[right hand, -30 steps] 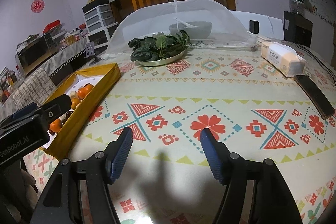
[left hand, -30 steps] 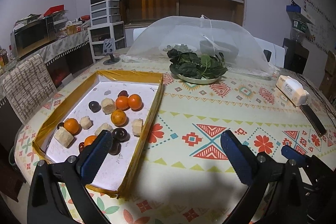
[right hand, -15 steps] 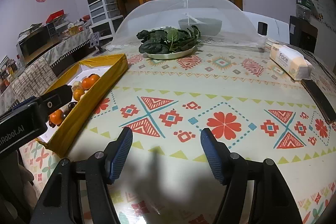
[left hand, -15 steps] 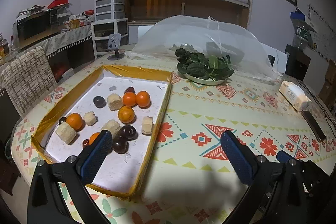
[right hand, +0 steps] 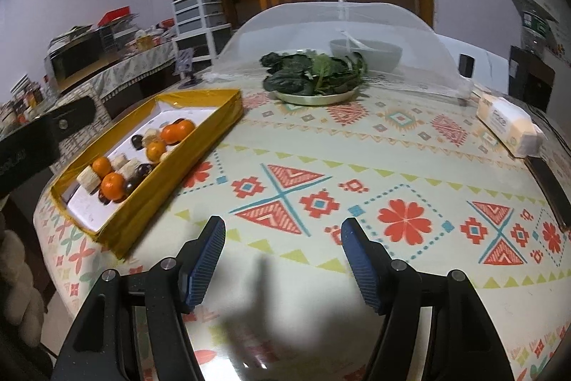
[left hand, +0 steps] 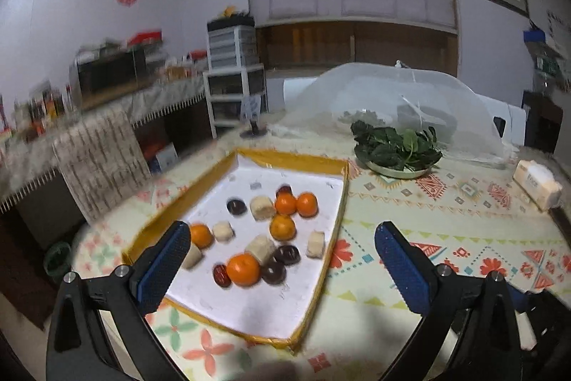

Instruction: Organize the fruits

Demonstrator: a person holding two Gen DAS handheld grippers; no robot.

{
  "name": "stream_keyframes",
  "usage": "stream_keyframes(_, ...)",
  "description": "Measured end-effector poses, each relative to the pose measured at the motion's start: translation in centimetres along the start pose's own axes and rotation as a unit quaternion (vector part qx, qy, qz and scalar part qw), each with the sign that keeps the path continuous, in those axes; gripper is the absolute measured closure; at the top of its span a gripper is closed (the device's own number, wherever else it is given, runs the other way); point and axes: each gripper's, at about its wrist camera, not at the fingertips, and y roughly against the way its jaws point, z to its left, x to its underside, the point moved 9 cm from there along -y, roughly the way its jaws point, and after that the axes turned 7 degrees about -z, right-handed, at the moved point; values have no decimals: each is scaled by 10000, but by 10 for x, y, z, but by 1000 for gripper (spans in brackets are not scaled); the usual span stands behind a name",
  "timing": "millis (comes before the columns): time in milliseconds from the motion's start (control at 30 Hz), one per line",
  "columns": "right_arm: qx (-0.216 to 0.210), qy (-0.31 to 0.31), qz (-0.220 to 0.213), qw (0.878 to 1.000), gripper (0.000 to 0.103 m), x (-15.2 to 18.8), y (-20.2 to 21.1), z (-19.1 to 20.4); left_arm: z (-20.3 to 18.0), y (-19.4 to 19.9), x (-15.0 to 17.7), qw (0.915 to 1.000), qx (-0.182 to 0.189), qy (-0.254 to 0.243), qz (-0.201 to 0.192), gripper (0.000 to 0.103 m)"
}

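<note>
On the patterned table (right hand: pixel 392 145) sits the yellow tray (left hand: pixel 332 234) of mixed fruit. Oranges (left hand: pixel 243 269) look firm but rolly, so pinch across the middle; the dark fruits (left hand: pixel 286 254) seem softer. Left gripper (left hand: pixel 282 259) and right gripper (right hand: pixel 283 256) are both spread, holding nothing.

On the tabletop (right hand: pixel 392 174) we find the tray (right hand: pixel 200 152) at ten o'clock, with the fruits (left hand: pixel 264 231) lying in it. At twelve o'clock sits the plate of greens (right hand: pixel 314 97), the mesh cover (right hand: pixel 342 24) just behind it. The tissue pack (right hand: pixel 506 124) lies at two o'clock, well apart from the tray.
</note>
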Motion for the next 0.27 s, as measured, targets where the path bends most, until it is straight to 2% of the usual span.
stream_keyframes(133, -106, 34, -49, 9999, 31, -1, 2, 5, -2, -5, 6, 9994, 47, 227, 254, 0)
stream_keyframes(267, -37, -137, -96, 9999, 31, -9, 7, -11, -26, -9, 9, 9987, 142, -110, 472, 0)
